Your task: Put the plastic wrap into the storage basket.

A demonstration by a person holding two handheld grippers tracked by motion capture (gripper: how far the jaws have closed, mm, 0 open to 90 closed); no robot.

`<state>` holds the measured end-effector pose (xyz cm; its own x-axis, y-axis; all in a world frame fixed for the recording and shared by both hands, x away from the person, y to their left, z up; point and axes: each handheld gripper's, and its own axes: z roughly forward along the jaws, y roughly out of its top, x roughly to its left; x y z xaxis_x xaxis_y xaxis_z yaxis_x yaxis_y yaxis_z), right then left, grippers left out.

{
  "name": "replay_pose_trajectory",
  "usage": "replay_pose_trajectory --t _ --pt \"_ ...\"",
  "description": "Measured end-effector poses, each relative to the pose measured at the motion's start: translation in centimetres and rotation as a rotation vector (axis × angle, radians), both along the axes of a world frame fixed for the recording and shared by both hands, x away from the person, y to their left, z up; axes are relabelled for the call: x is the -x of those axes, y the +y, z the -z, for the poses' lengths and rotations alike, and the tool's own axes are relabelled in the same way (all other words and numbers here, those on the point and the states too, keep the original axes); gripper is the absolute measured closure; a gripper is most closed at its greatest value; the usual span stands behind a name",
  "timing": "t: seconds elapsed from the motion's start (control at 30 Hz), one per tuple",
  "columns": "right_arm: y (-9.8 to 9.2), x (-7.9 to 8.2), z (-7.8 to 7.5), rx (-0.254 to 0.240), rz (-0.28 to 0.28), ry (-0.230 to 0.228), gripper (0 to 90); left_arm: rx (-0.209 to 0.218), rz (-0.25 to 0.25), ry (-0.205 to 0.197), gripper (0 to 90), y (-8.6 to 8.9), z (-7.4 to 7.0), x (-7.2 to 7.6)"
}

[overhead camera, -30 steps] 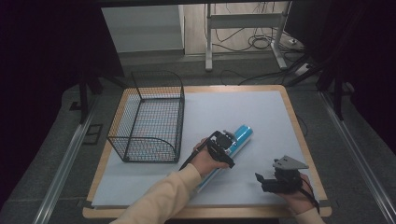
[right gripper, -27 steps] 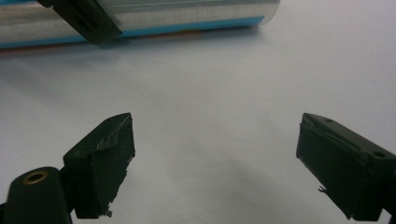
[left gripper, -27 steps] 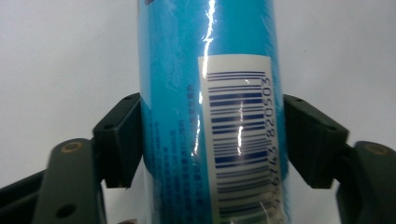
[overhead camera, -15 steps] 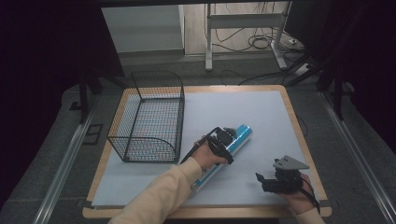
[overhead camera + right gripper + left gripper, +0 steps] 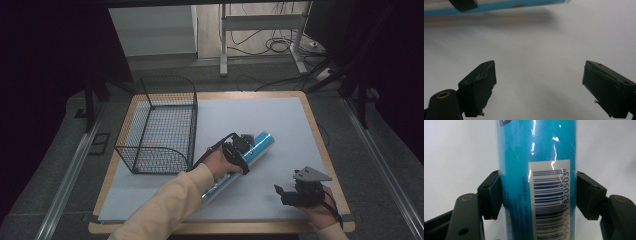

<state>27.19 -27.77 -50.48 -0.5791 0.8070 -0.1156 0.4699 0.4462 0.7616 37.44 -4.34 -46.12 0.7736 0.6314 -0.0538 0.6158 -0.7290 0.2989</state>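
A wood-edged table (image 5: 310,130) topped with a pale matte sheet stands on grey floor, with dark curtains at both sides and white stand legs among loose cables at twelve o'clock. One black wire basket (image 5: 160,127), empty, sits at nine o'clock. One glossy blue tube (image 5: 240,162), barcoded and film-wrapped, lies diagonally at the centre. The left gripper (image 5: 537,195) has its jaws pressed against both sides of the tube. The right gripper (image 5: 539,85), at five o'clock, hovers with jaws spread wide, holding nothing.
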Motion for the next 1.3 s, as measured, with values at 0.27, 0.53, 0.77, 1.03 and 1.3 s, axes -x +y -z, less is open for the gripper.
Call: replay_pose_trajectory --t 0.27,0.53,0.77,1.03,1.3 --pt "0.0 0.0 0.0 -0.001 0.003 0.000 12.1 -0.014 0.022 -0.030 31.5 0.2 -1.7 0.3" --pt "0.0 0.0 -0.1 -0.002 0.005 -0.004 12.3 -0.016 0.031 -0.063 31.5 0.8 -3.3 0.4" --pt "0.0 0.0 -0.1 -0.002 0.006 -0.009 12.3 -0.020 0.035 -0.076 31.6 0.7 -3.5 0.5" --pt "-0.1 0.0 -0.1 -0.004 0.008 -0.009 12.3 -0.022 0.044 -0.098 31.6 0.3 -4.7 0.3" --pt "-0.1 0.1 -0.2 -0.006 0.005 -0.012 12.3 0.006 0.049 -0.100 31.6 0.5 -6.1 0.0"
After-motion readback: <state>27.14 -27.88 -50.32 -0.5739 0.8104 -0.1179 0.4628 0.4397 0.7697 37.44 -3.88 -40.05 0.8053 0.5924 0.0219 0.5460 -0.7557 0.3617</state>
